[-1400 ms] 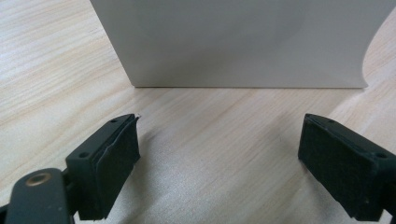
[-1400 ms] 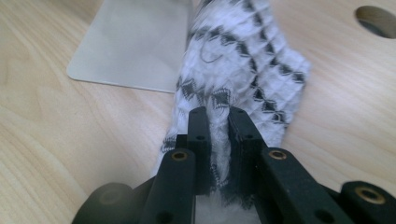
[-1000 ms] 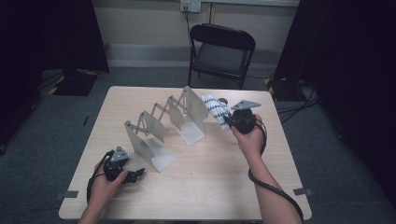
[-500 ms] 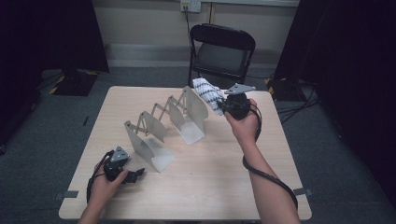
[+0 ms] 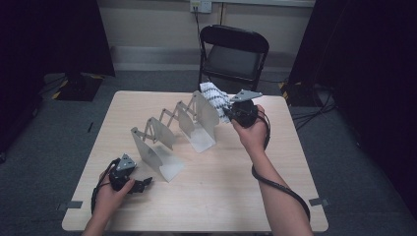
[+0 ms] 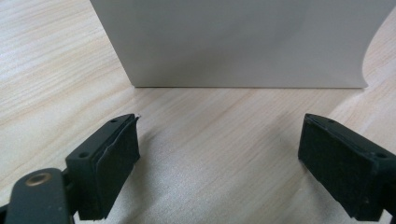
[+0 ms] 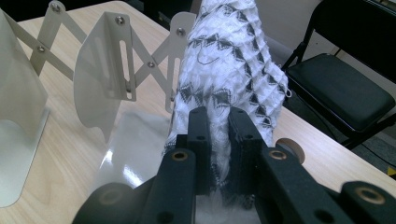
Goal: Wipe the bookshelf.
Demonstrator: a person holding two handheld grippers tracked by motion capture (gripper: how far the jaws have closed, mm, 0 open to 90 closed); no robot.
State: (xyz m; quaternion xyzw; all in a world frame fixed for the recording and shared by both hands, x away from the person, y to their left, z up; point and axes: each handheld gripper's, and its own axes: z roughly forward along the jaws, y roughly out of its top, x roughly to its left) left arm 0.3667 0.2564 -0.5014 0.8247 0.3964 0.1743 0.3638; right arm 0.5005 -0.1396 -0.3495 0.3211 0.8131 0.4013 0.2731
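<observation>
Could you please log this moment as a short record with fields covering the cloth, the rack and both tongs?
cloth: white knitted cloth with black pattern, pinched in the right tongs, held up beside the rack's far end
rack: pale expanding divider rack, standing on the wooden table
right tongs: shut on the cloth
left tongs: open, nothing between them, low over the table facing a rack plate

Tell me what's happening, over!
Right tool shut on knitted cloth, beside far rack plate. Left tool open, empty, on table. Nothing blocking.
</observation>
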